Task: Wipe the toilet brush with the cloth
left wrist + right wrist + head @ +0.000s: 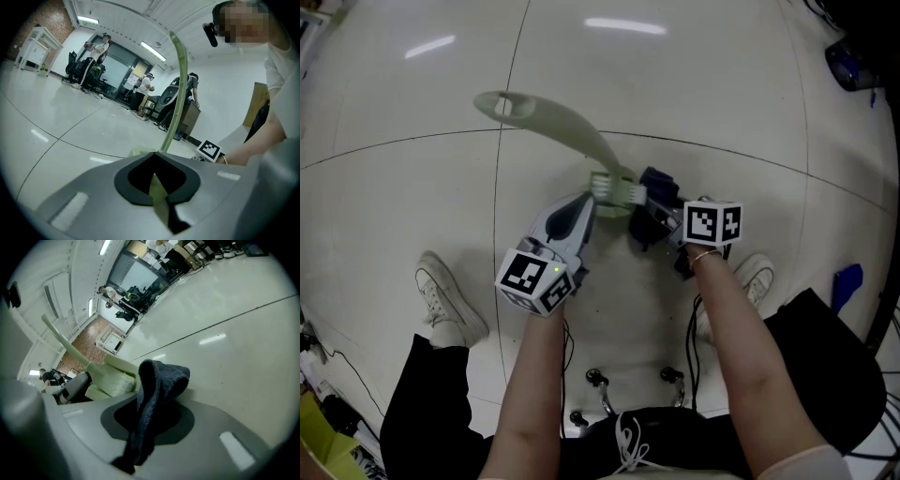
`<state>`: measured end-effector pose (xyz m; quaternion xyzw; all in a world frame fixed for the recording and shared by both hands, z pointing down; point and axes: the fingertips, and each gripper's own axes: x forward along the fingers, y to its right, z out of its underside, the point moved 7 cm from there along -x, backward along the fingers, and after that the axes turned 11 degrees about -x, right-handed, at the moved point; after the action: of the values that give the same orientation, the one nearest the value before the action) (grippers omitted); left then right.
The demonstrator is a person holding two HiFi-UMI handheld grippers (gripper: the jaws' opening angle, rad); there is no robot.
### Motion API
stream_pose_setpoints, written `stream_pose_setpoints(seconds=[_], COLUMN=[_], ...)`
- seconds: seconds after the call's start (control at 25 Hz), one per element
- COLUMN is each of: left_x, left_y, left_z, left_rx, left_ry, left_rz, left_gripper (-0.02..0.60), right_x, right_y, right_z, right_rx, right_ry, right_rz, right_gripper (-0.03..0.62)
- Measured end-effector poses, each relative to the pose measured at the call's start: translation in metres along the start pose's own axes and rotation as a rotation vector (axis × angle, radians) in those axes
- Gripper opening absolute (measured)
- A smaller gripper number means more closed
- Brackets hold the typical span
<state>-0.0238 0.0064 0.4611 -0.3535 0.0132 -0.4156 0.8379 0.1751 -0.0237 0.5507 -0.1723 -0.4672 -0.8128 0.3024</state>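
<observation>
A pale green toilet brush is held over the white floor, its looped handle end pointing up-left and its bristle head between my two grippers. My left gripper is shut on the brush just behind the head. In the left gripper view the green stem sits pinched in the left gripper, and the handle rises away. My right gripper is shut on a dark blue cloth that touches the head. In the right gripper view the cloth hangs from the right gripper beside the brush head.
The person's white shoes stand on either side on the tiled floor. A wheeled stool base is below. A blue object lies at the right, cables at the left. Office chairs and people are far off.
</observation>
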Motion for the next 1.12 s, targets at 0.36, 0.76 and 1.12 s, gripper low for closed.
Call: stream_pose_setpoints(seconds=[0.36, 0.76, 1.12], left_x=[0.006, 0.009, 0.01], left_y=[0.008, 0.01, 0.012], left_z=[0.004, 0.002, -0.001], left_rx=[0.073, 0.091, 0.115], left_ry=[-0.084, -0.14, -0.154], left_rz=[0.007, -0.015, 0.002], left_gripper=[0.006, 0.006, 0.006], right_x=[-0.015, -0.041, 0.042], right_y=[-0.013, -0.041, -0.098], right_z=[0.024, -0.128, -0.162], right_rx=[-0.104, -0.438, -0.551], right_ry=[-0.149, 0.214, 0.194], right_rz=[0.044, 0.126, -0.282], right_gripper=[0.064, 0.064, 0.066])
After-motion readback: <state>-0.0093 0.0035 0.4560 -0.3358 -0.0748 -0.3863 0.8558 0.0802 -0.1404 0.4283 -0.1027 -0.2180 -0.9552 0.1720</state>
